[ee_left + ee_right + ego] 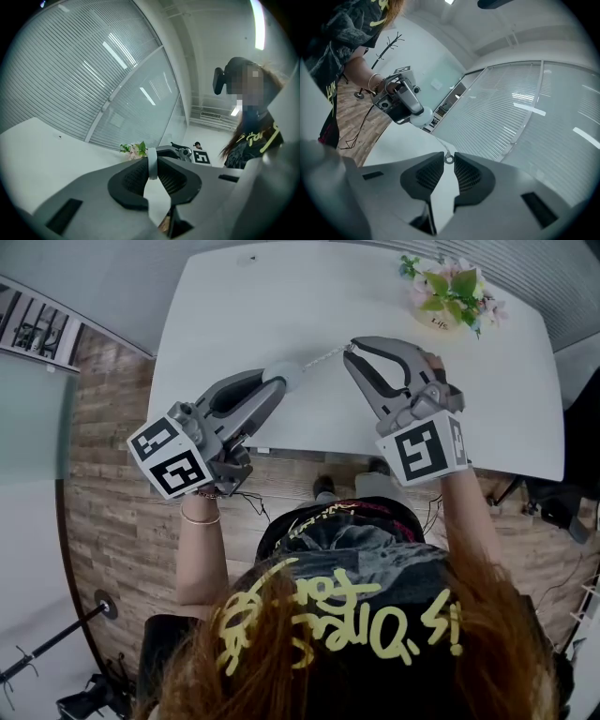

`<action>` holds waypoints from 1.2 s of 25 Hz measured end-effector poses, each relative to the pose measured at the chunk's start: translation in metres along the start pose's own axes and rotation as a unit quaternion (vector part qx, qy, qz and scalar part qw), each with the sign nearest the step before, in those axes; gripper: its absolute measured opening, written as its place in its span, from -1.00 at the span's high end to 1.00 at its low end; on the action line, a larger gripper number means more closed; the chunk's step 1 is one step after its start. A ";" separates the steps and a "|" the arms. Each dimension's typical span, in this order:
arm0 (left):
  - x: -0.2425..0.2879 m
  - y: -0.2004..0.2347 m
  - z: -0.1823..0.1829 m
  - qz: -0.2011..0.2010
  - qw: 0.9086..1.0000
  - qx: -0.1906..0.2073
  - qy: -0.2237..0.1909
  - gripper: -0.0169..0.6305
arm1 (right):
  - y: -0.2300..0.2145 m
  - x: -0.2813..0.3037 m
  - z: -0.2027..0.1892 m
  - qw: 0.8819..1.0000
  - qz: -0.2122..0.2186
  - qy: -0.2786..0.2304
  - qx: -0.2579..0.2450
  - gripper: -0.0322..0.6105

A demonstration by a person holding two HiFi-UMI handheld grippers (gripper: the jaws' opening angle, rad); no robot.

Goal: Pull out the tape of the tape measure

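Observation:
My left gripper (281,381) is shut on a round pale tape measure (286,372), held above the white table (244,306). In the left gripper view the case (152,163) sits edge-on between the dark pads. A thin tape (323,357) runs from it to my right gripper (351,348). That gripper is shut on the small ring at the tape's end (449,159). In the right gripper view the tape (442,146) leads back to the case (420,117) in the left gripper (417,115).
A pot of flowers (448,293) stands at the table's far right and also shows in the left gripper view (134,150). The table's near edge (309,454) lies below both grippers, with wooden floor (112,521) beyond. A coat stand (389,44) stands by the wall.

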State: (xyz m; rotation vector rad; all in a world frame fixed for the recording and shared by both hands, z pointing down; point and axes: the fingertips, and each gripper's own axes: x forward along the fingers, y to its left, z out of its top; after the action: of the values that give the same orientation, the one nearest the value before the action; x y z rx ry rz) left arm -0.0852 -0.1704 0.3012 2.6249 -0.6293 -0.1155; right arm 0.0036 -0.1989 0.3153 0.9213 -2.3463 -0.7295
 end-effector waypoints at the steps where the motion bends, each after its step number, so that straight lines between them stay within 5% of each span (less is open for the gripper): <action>1: 0.000 0.000 0.000 0.000 1.000 0.000 0.000 0.77 | 0.000 0.000 0.001 1.000 0.001 -0.001 0.002 0.68; 30: 0.000 -0.001 0.003 -0.001 1.000 -0.006 -0.006 0.77 | 0.022 0.008 0.028 0.999 0.033 -0.038 -0.010 0.68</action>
State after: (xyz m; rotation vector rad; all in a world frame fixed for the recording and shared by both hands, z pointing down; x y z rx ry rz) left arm -0.0856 -0.1704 0.2975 2.6147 -0.6284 -0.1366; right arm -0.0290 -0.1828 0.3117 0.8162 -2.4189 -0.7728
